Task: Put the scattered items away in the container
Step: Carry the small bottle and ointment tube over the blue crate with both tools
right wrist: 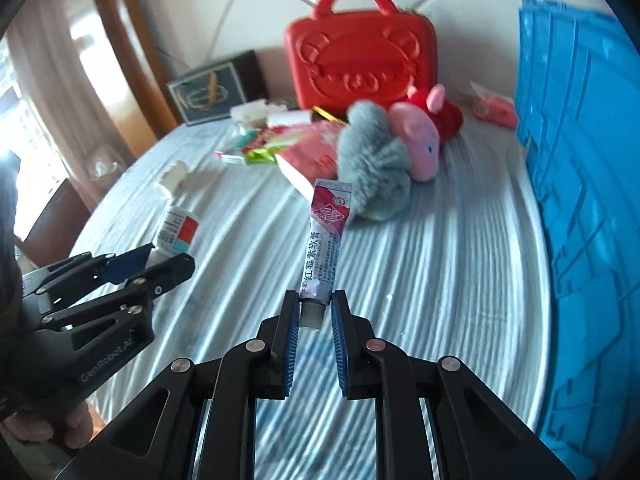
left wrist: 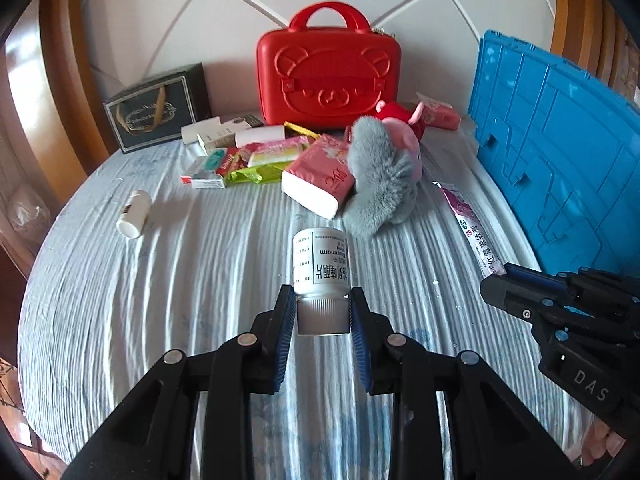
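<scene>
The blue crate (left wrist: 560, 152) stands along the right edge of the bed (left wrist: 180, 280), near the red bear-faced case (left wrist: 328, 80) by the headboard. The left gripper (left wrist: 322, 312) has its jaws clamped on the cap of a white pill bottle (left wrist: 322, 262), lifted off the sheet. The right gripper (right wrist: 316, 312) has its jaws clamped on the cap end of an ointment tube (right wrist: 324, 236), also held in the air. Tissue packs (left wrist: 320, 176), small boxes, a grey fluffy toy (left wrist: 380, 184) and a pink pig plush (left wrist: 408, 144) lie scattered between case and grippers
</scene>
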`<action>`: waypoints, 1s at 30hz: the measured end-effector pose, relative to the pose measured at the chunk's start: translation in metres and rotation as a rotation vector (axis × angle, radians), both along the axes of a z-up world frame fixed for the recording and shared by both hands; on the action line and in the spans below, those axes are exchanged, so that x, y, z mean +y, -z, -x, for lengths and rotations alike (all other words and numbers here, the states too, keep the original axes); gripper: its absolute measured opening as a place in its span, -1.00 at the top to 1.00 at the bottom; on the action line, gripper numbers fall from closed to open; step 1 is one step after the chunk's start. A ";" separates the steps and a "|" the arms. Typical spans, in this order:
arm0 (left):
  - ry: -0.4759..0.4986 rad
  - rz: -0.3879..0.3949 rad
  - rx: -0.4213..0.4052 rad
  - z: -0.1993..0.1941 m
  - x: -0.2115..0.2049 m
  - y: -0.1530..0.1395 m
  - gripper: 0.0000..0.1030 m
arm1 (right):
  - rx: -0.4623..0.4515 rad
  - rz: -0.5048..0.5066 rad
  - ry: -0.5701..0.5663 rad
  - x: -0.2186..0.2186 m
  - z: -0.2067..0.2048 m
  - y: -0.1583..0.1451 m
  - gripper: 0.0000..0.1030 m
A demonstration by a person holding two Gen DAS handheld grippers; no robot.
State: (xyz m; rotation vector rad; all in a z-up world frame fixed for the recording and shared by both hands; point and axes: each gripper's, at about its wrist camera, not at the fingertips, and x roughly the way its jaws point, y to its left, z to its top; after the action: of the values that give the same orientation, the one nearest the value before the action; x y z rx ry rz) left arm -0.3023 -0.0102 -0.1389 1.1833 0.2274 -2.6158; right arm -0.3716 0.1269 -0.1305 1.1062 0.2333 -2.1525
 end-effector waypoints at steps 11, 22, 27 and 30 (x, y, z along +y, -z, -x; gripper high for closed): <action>0.076 0.006 0.124 -0.050 -0.004 -0.054 0.48 | 0.194 0.009 0.079 0.006 -0.070 -0.076 0.68; 0.195 -0.020 0.243 -0.073 0.025 -0.102 0.48 | 0.326 0.053 0.220 0.054 -0.108 -0.146 0.68; 0.247 -0.019 0.285 -0.067 0.059 -0.122 0.48 | 0.376 0.078 0.302 0.106 -0.108 -0.166 0.68; 0.285 -0.017 0.325 -0.059 0.094 -0.138 0.48 | 0.401 0.090 0.349 0.145 -0.103 -0.175 0.69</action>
State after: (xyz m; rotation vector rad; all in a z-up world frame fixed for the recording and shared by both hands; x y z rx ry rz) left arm -0.2429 0.0840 -0.0013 0.8407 0.1502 -3.0569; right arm -0.2685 0.2724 0.0442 0.6920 0.1262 -2.6616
